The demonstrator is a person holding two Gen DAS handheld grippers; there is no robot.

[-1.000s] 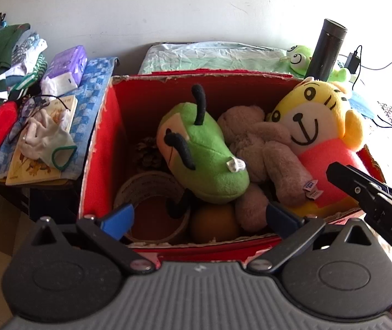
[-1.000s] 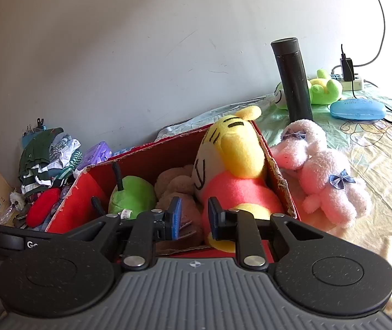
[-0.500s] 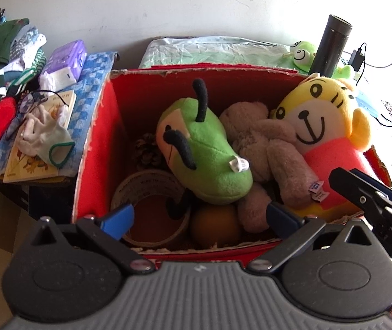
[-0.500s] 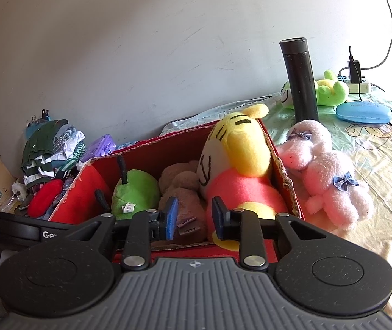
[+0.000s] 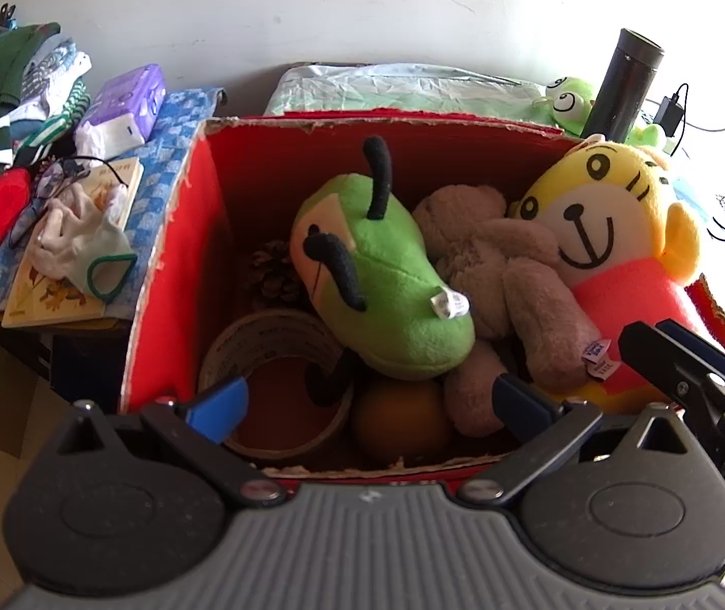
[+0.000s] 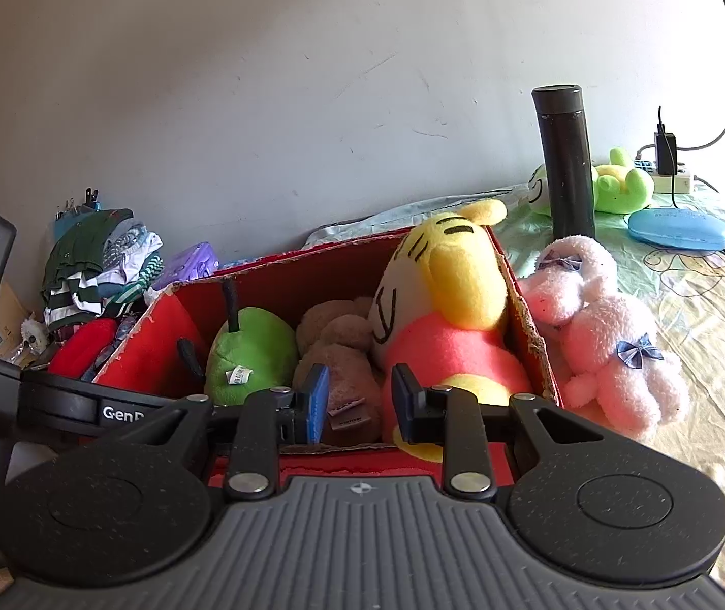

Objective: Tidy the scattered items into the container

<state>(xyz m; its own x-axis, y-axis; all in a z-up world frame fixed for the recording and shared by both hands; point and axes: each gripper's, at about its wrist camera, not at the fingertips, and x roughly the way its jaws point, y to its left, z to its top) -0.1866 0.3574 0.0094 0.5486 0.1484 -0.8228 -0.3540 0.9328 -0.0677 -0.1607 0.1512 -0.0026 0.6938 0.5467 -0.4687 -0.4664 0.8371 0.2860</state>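
A red cardboard box (image 5: 362, 119) holds a green plush (image 5: 387, 295), a brown bear (image 5: 514, 274), a yellow tiger plush (image 5: 611, 218), a tape roll (image 5: 271, 351), an orange (image 5: 400, 422) and a pine cone (image 5: 273, 274). Above the box's near edge my left gripper (image 5: 370, 399) is wide open and holds nothing. My right gripper (image 6: 359, 396) hovers at the near right corner, its jaws a little apart and empty; the bear's tag shows behind the gap. A pink plush rabbit (image 6: 611, 335) lies on the bed outside the box's right wall (image 6: 530, 325).
A black flask (image 6: 565, 162), a green frog plush (image 6: 621, 188), a blue case (image 6: 677, 229) and a power strip with cables sit at the back right. Left of the box are folded clothes (image 5: 1, 76), a tissue pack (image 5: 128, 101) and a book (image 5: 72, 254).
The right gripper's jaws have parted a little with nothing between them. Both views have barely shifted; the toys in the box lie as before.
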